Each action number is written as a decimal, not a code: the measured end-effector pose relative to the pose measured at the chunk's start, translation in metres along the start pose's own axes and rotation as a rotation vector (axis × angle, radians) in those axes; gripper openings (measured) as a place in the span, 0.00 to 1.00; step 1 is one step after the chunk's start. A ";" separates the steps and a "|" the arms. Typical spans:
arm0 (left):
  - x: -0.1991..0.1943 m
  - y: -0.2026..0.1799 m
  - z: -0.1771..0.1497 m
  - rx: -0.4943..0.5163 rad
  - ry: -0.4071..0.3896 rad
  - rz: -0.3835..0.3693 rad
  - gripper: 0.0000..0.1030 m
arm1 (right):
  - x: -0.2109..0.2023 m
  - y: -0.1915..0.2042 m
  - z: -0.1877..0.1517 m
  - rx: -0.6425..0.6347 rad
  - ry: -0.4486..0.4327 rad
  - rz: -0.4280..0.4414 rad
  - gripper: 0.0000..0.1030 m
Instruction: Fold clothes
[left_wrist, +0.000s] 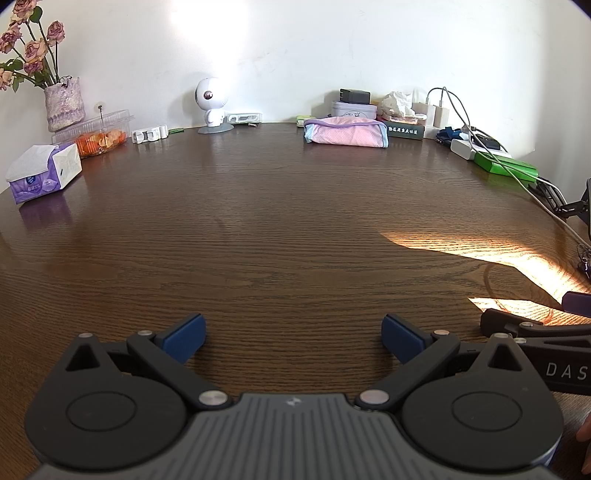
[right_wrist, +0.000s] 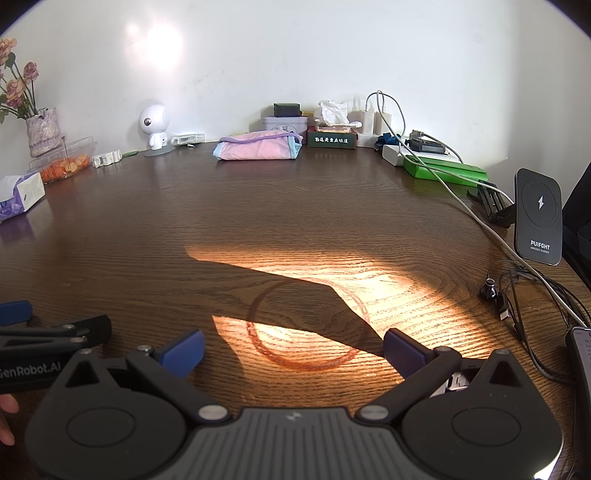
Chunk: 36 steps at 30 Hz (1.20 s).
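A folded pink garment with light-blue trim (left_wrist: 346, 133) lies at the far side of the dark wooden table (left_wrist: 280, 229). It also shows in the right wrist view (right_wrist: 259, 147). My left gripper (left_wrist: 293, 332) is open and empty, low over the near part of the table, far from the garment. My right gripper (right_wrist: 293, 349) is open and empty, close beside the left one, over a sunlit patch. Each gripper shows at the edge of the other's view.
Along the back wall stand a vase of dried roses (left_wrist: 64, 105), a tissue box (left_wrist: 42, 173), a food container (left_wrist: 98, 134), a white robot figure (left_wrist: 211, 105), tins and boxes (right_wrist: 332, 136). At the right lie chargers, cables (right_wrist: 517, 288), a green box (right_wrist: 443, 170) and a wireless charger stand (right_wrist: 539, 218).
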<state>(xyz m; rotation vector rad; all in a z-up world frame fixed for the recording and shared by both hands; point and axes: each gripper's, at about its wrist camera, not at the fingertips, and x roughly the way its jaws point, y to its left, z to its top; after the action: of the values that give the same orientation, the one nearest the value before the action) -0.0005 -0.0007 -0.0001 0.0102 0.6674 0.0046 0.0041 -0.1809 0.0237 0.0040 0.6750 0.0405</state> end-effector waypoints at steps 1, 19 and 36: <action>0.000 0.000 0.000 0.000 0.000 -0.001 1.00 | 0.000 0.000 0.000 0.000 0.000 0.000 1.00; 0.001 -0.001 -0.001 0.000 0.002 -0.001 1.00 | 0.001 0.001 0.000 0.001 -0.001 0.000 1.00; 0.001 0.000 -0.001 -0.001 0.002 -0.001 1.00 | 0.001 0.001 0.000 0.001 0.000 -0.001 1.00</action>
<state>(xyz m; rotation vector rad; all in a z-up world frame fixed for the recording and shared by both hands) -0.0005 -0.0011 -0.0013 0.0094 0.6693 0.0043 0.0047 -0.1794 0.0234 0.0042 0.6746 0.0393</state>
